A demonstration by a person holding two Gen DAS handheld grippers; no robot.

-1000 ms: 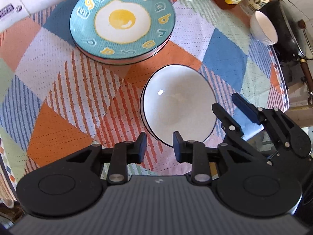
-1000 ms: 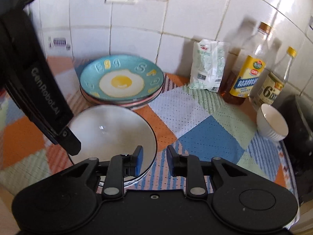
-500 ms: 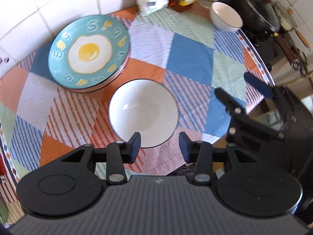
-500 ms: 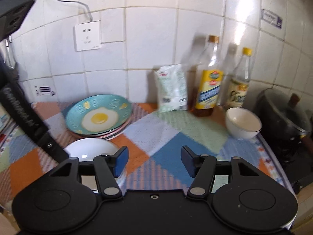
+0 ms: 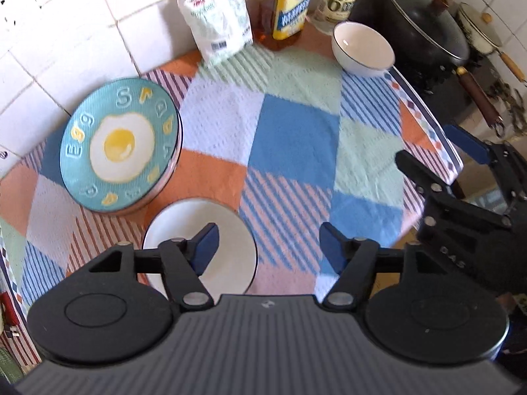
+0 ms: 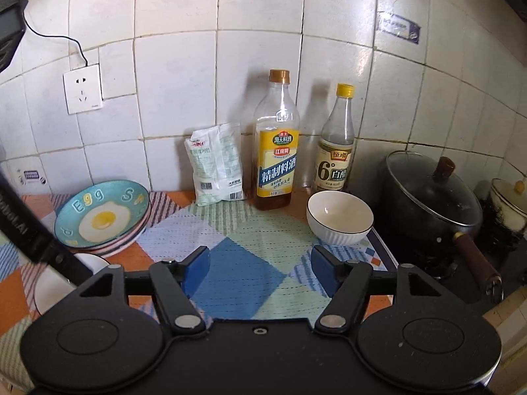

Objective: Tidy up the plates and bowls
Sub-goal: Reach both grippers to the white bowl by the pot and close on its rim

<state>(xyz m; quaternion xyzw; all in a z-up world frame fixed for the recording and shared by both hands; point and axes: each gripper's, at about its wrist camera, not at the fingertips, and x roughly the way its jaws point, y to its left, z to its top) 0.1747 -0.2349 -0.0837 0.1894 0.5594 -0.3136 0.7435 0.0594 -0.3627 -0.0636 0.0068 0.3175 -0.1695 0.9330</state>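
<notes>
A stack of teal fried-egg plates (image 5: 120,146) (image 6: 102,219) sits at the left by the wall. A wide white bowl (image 5: 230,247) (image 6: 49,288) rests on the cloth just in front of the stack. A smaller white bowl (image 5: 362,47) (image 6: 339,217) stands at the far right near the bottles. My left gripper (image 5: 268,248) is open and empty, raised above the wide bowl. My right gripper (image 6: 260,271) is open and empty above the cloth, short of the small bowl; it also shows in the left wrist view (image 5: 441,164) at the right.
A white packet (image 6: 217,164), a cooking-wine bottle (image 6: 276,151) and a vinegar bottle (image 6: 336,151) stand along the tiled wall. A black lidded pot (image 6: 431,197) with a wooden handle sits on the stove at the right. The table's edge (image 5: 428,115) runs beside the stove.
Both grippers have opened wide and pulled up and back from the wide bowl, which stays on the cloth. The right gripper's view has swung right toward the small bowl.
</notes>
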